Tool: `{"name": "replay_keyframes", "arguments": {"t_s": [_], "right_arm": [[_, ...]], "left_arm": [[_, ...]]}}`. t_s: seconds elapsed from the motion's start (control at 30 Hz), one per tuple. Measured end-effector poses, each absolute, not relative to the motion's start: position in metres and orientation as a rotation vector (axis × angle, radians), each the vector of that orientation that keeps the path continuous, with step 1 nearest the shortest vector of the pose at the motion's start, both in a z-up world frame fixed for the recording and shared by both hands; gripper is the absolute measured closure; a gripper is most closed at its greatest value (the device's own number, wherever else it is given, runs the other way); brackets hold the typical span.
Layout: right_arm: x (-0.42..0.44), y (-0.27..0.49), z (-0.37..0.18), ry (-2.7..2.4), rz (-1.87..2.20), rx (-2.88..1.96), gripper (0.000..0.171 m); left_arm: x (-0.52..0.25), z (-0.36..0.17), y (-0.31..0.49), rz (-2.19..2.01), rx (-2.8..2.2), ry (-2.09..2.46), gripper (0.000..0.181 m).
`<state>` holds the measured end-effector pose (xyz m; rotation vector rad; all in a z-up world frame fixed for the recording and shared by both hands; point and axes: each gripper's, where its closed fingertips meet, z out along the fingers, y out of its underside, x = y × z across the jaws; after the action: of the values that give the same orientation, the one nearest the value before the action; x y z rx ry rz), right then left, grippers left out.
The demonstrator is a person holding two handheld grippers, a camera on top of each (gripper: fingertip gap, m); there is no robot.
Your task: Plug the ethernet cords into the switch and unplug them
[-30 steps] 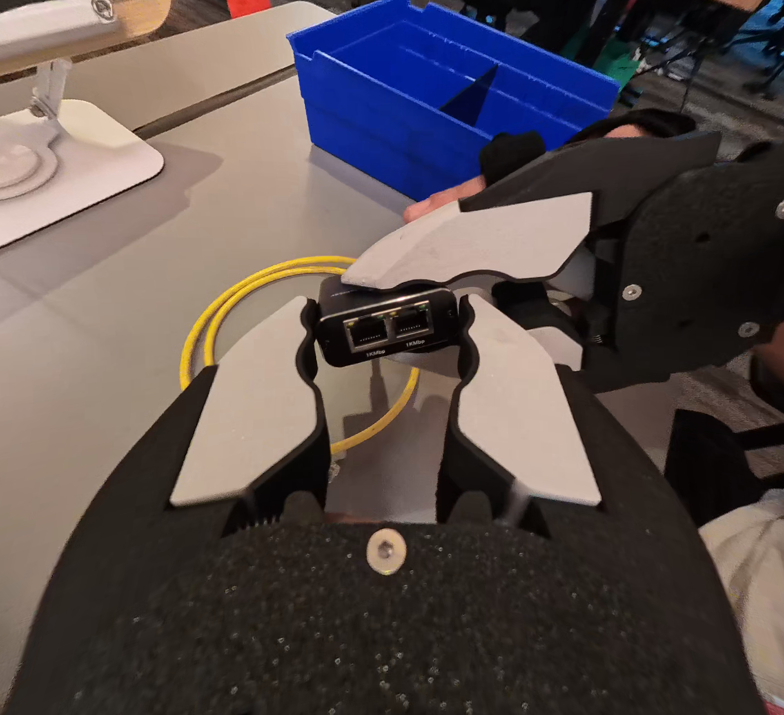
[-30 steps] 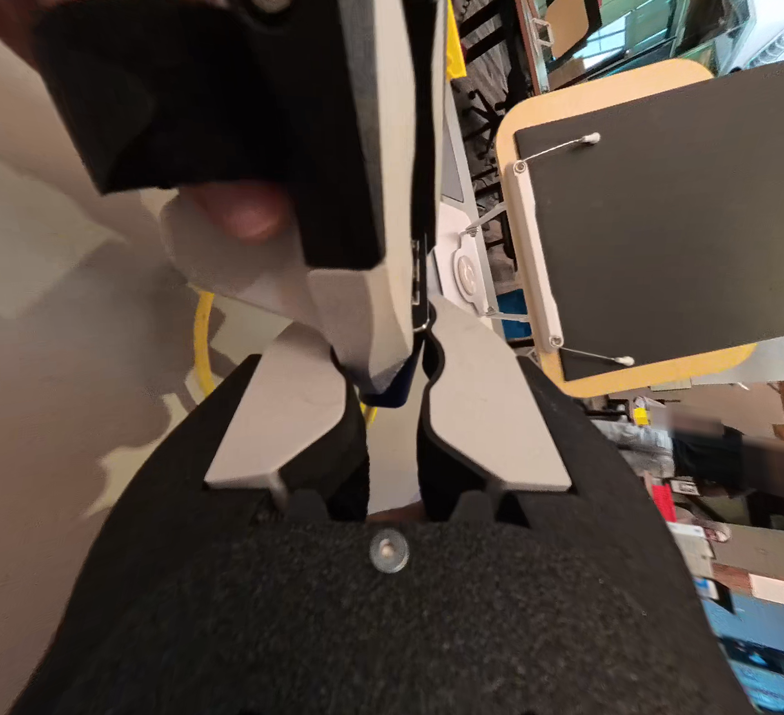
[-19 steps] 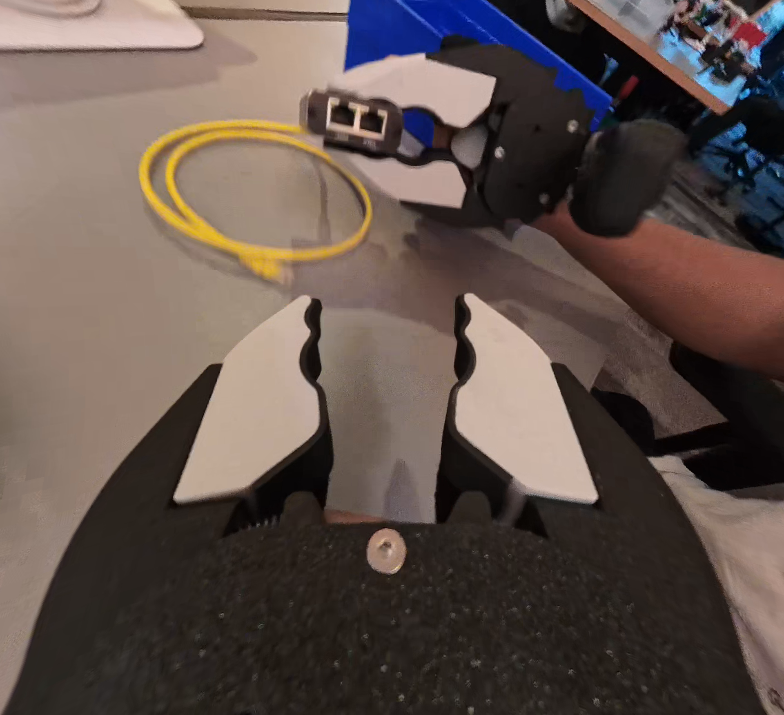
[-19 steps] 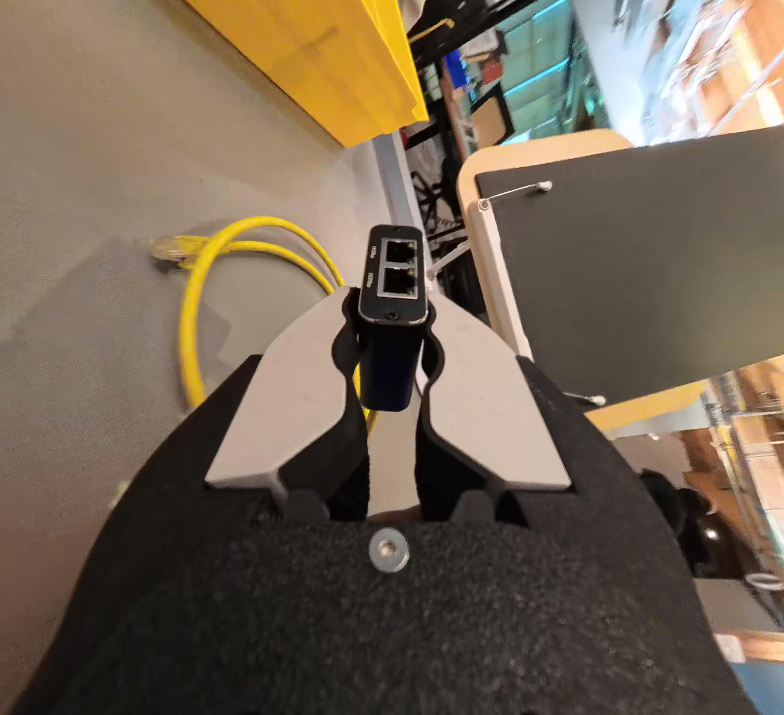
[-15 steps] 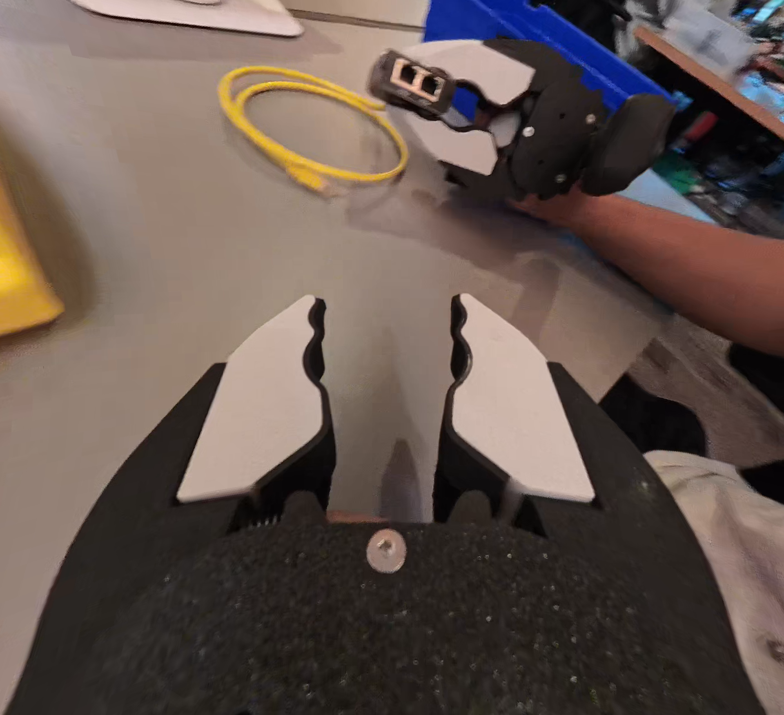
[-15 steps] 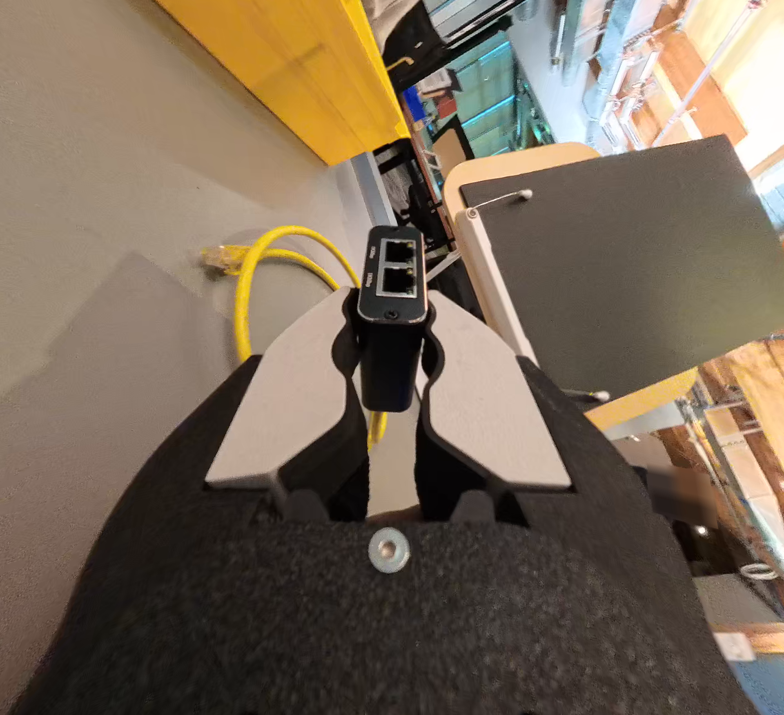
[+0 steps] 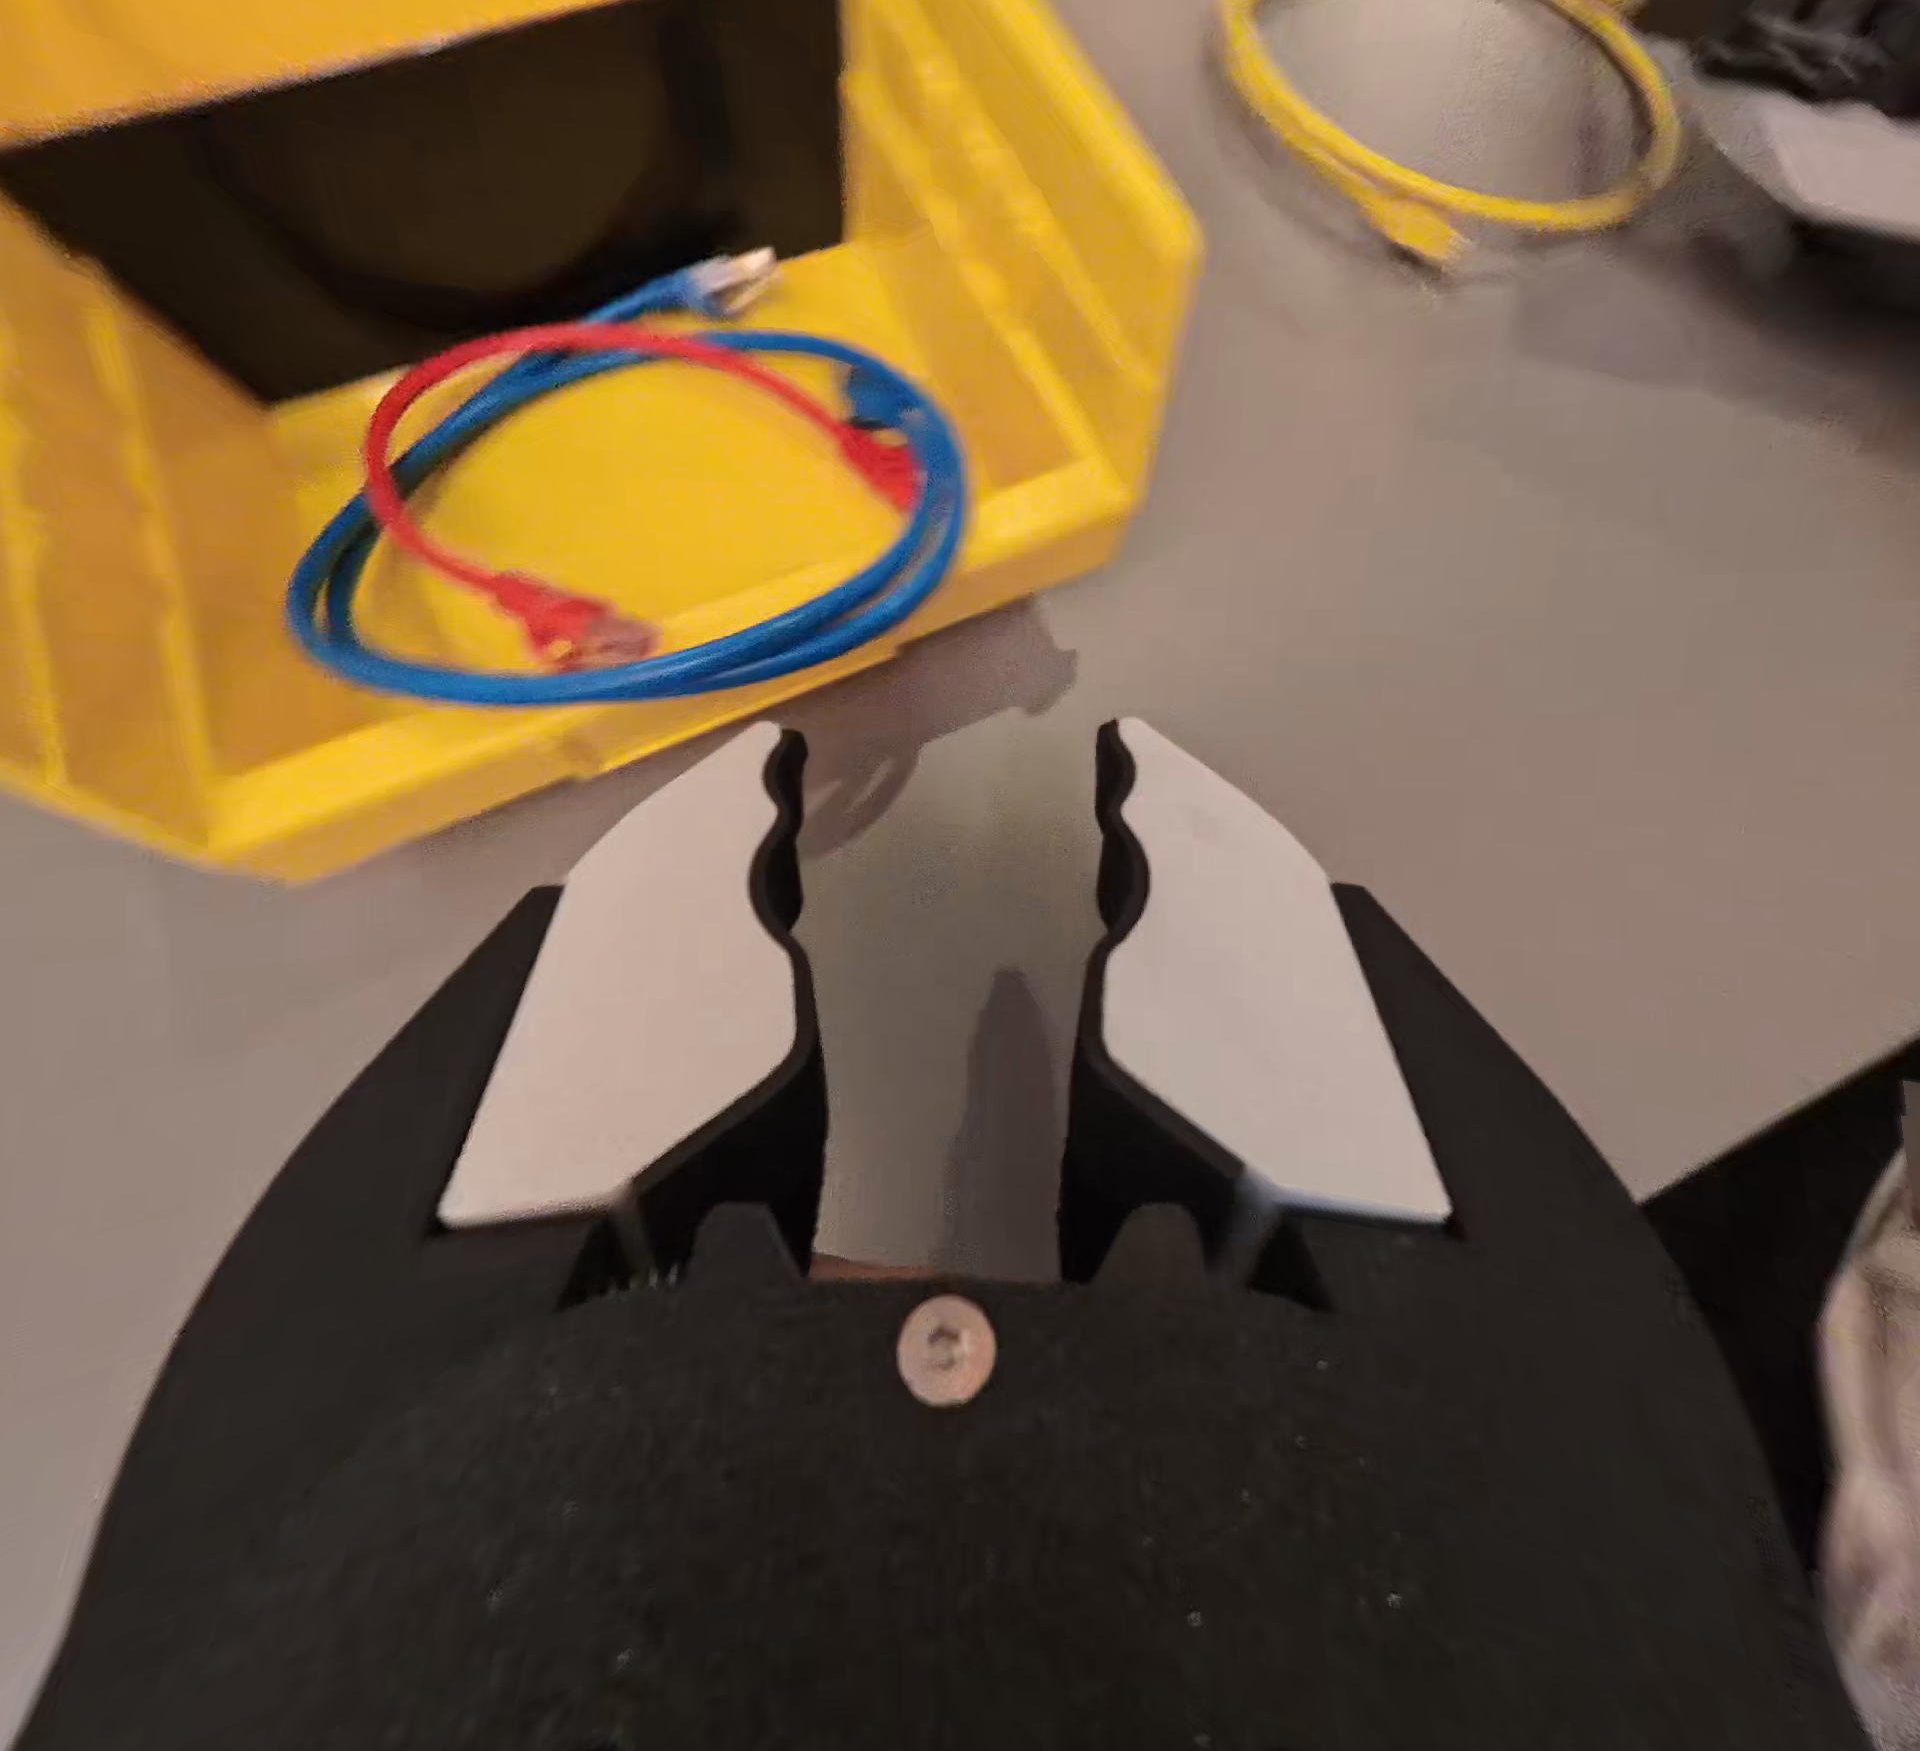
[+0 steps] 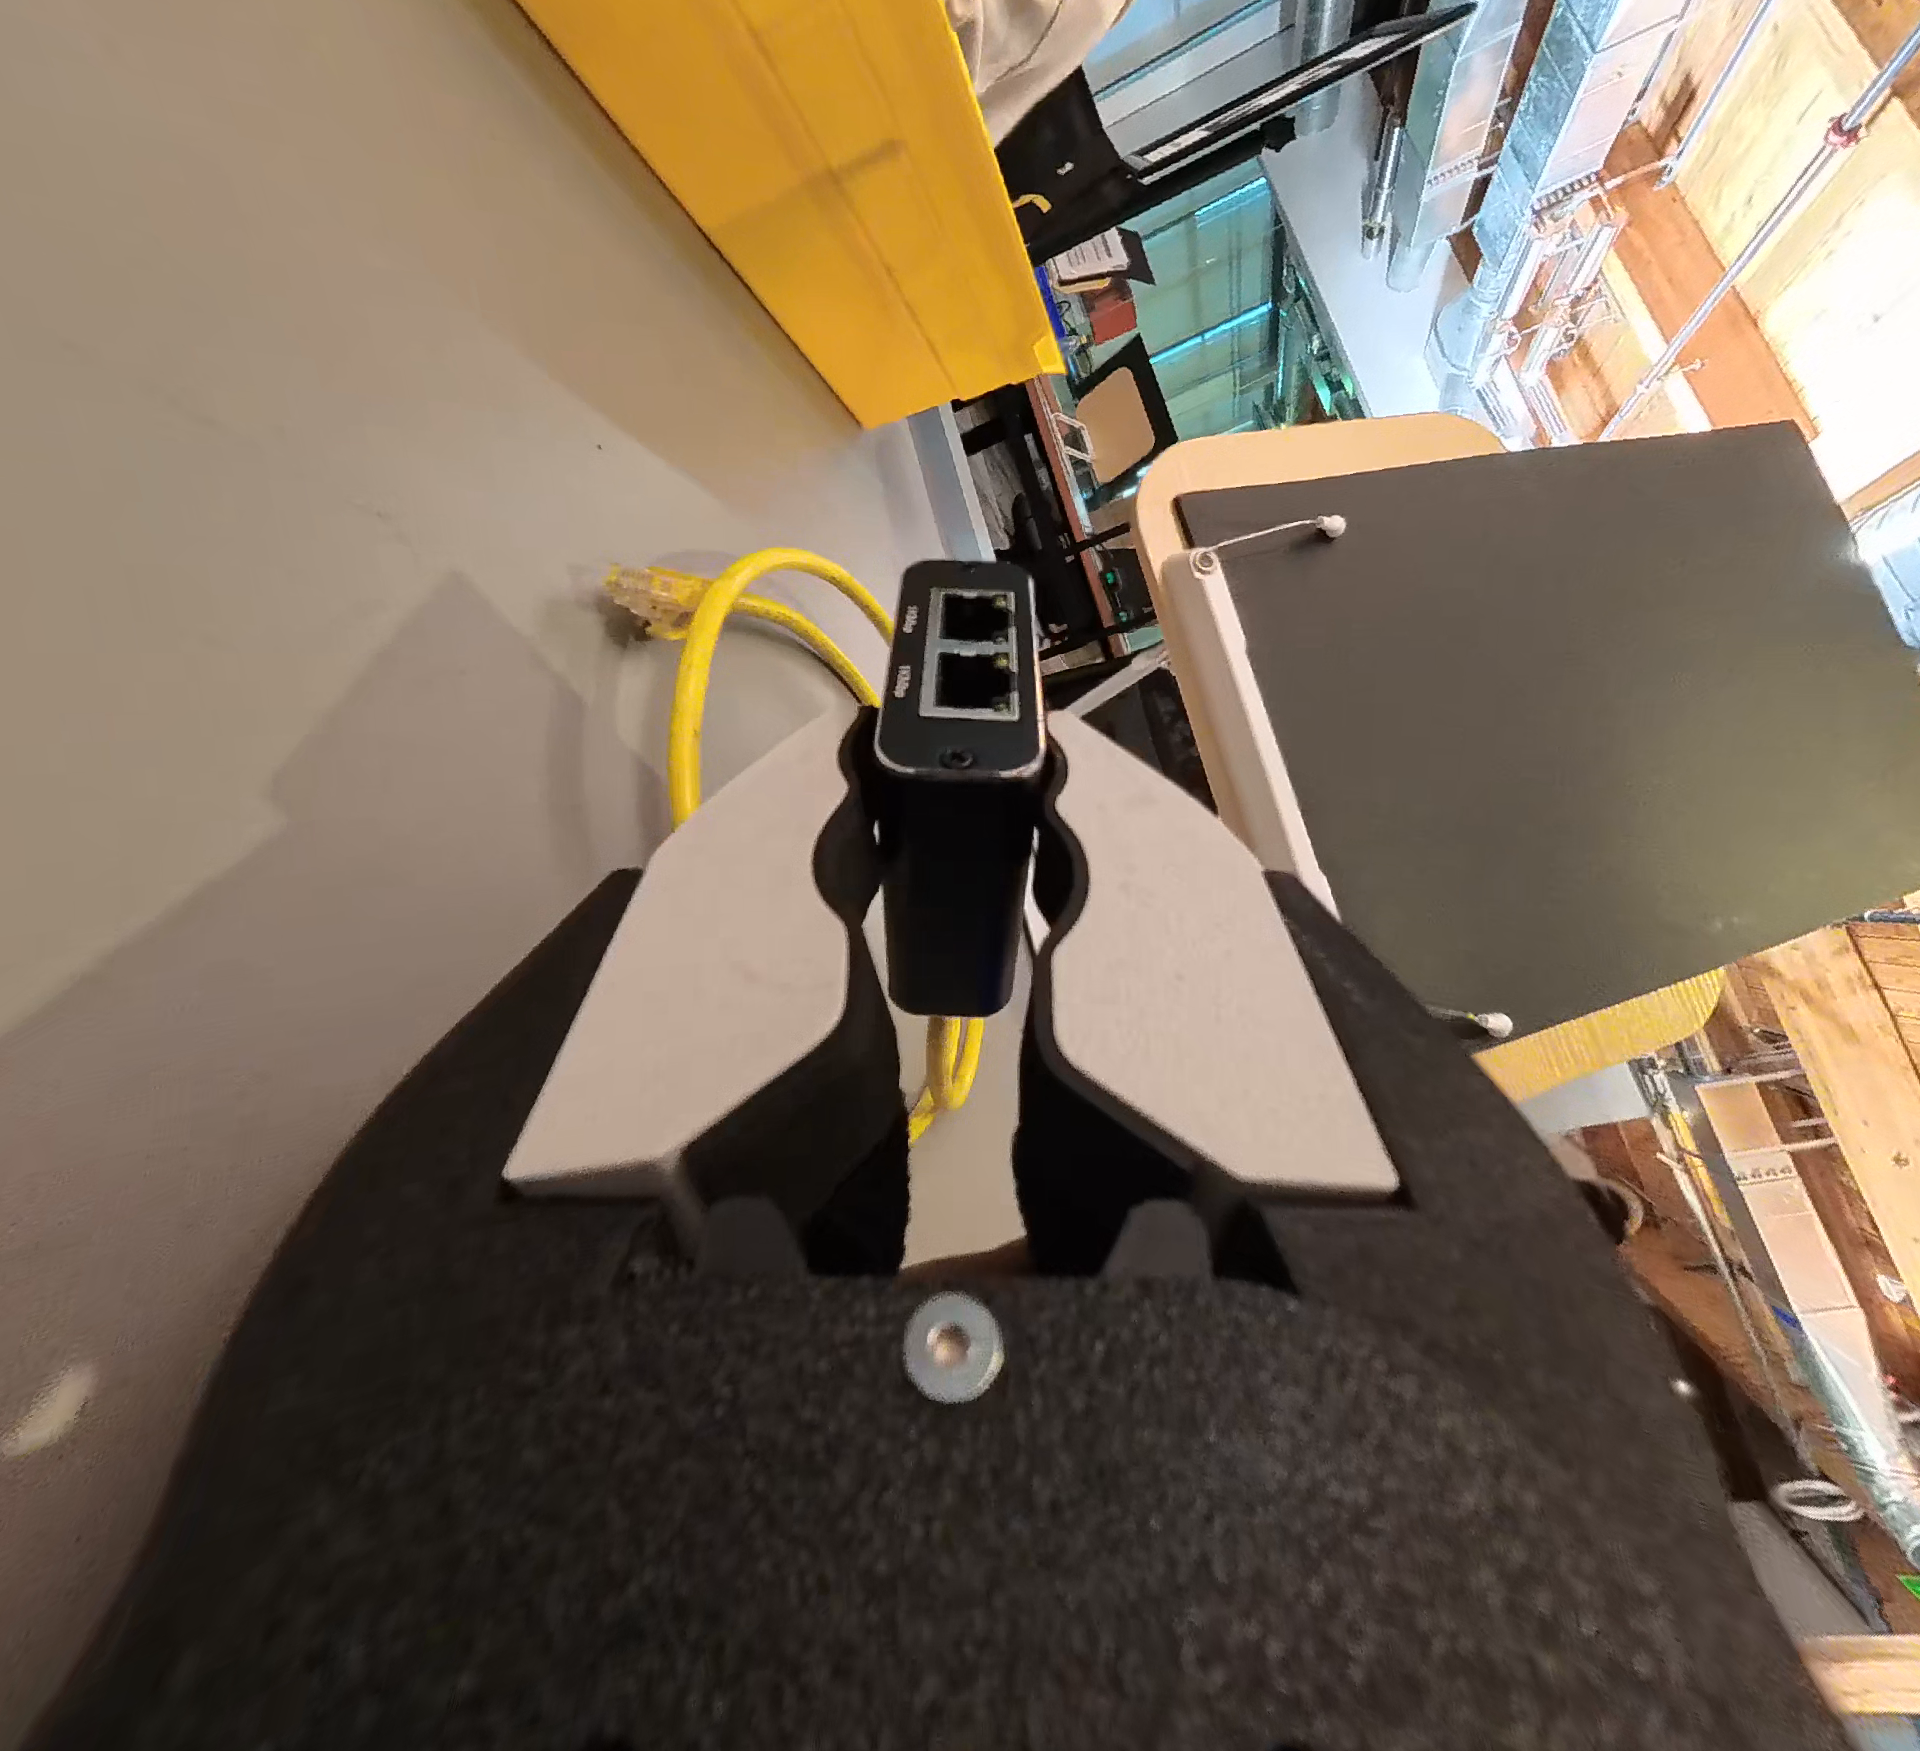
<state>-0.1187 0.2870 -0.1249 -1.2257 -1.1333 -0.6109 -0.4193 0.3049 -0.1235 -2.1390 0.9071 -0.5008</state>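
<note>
My right gripper (image 8: pixel 954 771) is shut on a small black switch (image 8: pixel 951 870), its two empty ports facing away from me. A coiled yellow ethernet cord (image 8: pixel 691 652) lies on the grey table behind it; it also shows in the left wrist view (image 7: pixel 1455 54). My left gripper (image 7: pixel 948 751) is open and empty above the table, just in front of a yellow bin (image 7: pixel 1049 174). A blue cord (image 7: pixel 644 678) and a red cord (image 7: pixel 561 610) lie coiled in the bin. The right gripper shows blurred at the left wrist view's top right (image 7: pixel 1787 28).
The yellow bin's side (image 8: pixel 790 112) runs along the table in the right wrist view. A black board on a wooden stand (image 8: pixel 1538 714) stands behind the switch. The table's edge (image 7: pixel 1756 1109) is at the right in the left wrist view. My hands' fingertips stand some 30 cm from each other.
My left gripper let go of the switch, drew back and swung left to the yellow bin. My right gripper kept the switch and held it above the table.
</note>
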Motion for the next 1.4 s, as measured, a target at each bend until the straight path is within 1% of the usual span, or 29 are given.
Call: {"name": "replay_keyframes", "arguments": {"t_s": [0.1,0.13,0.17,0.27,0.3,0.37,0.43,0.5,0.57,0.67,0.87,1.0,1.1,1.2,1.27,1.4], "right_arm": [[-0.115,0.289,-0.124,-1.113,-0.594,-1.250,0.146],[-0.115,0.289,-0.123,-1.107,-0.587,-1.254,0.146],[-0.114,0.289,-0.123,-1.103,-0.578,-1.259,0.146],[-0.113,0.290,-0.123,-1.091,-0.560,-1.274,0.146],[-0.113,0.290,-0.122,-1.088,-0.552,-1.277,0.146],[-0.112,0.290,-0.121,-1.078,-0.536,-1.283,0.146],[-0.111,0.290,-0.120,-1.068,-0.515,-1.289,0.146],[-0.110,0.290,-0.119,-1.055,-0.495,-1.296,0.145],[-0.108,0.291,-0.118,-1.045,-0.482,-1.306,0.145],[-0.108,0.292,-0.118,-1.040,-0.471,-1.313,0.145],[-0.107,0.292,-0.118,-1.040,-0.476,-1.313,0.145],[-0.106,0.292,-0.117,-1.033,-0.481,-1.311,0.146],[-0.105,0.293,-0.116,-1.023,-0.480,-1.315,0.146],[-0.104,0.293,-0.115,-1.015,-0.475,-1.316,0.146],[-0.104,0.293,-0.115,-1.010,-0.473,-1.317,0.145],[-0.101,0.293,-0.111,-0.983,-0.459,-1.322,0.145]], "left_arm": [[-0.416,-0.118,0.320,-0.840,-2.205,0.487,0.115],[-0.415,-0.118,0.325,-0.908,-2.200,0.359,0.114],[-0.417,-0.122,0.331,-0.913,-2.205,0.250,0.112],[-0.419,-0.130,0.344,-0.941,-2.185,0.013,0.114],[-0.419,-0.132,0.348,-0.966,-2.180,-0.036,0.118],[-0.419,-0.137,0.352,-1.023,-2.181,-0.116,0.133],[-0.420,-0.133,0.354,-1.098,-2.126,-0.166,0.158],[-0.421,-0.128,0.352,-1.123,-2.102,-0.198,0.161],[-0.421,-0.122,0.349,-1.060,-2.097,-0.147,0.162],[-0.413,-0.100,0.347,-1.015,-2.030,-0.031,0.167],[-0.393,-0.041,0.338,-0.702,-1.885,0.398,0.170],[-0.368,-0.001,0.313,-0.498,-1.752,0.685,0.171],[-0.345,0.014,0.285,-0.366,-1.663,0.874,0.171],[-0.321,0.022,0.258,-0.312,-1.574,0.985,0.171],[-0.295,0.016,0.231,-0.323,-1.491,1.121,0.171],[-0.260,-0.034,0.178,-0.255,-1.316,1.475,0.171]]}}
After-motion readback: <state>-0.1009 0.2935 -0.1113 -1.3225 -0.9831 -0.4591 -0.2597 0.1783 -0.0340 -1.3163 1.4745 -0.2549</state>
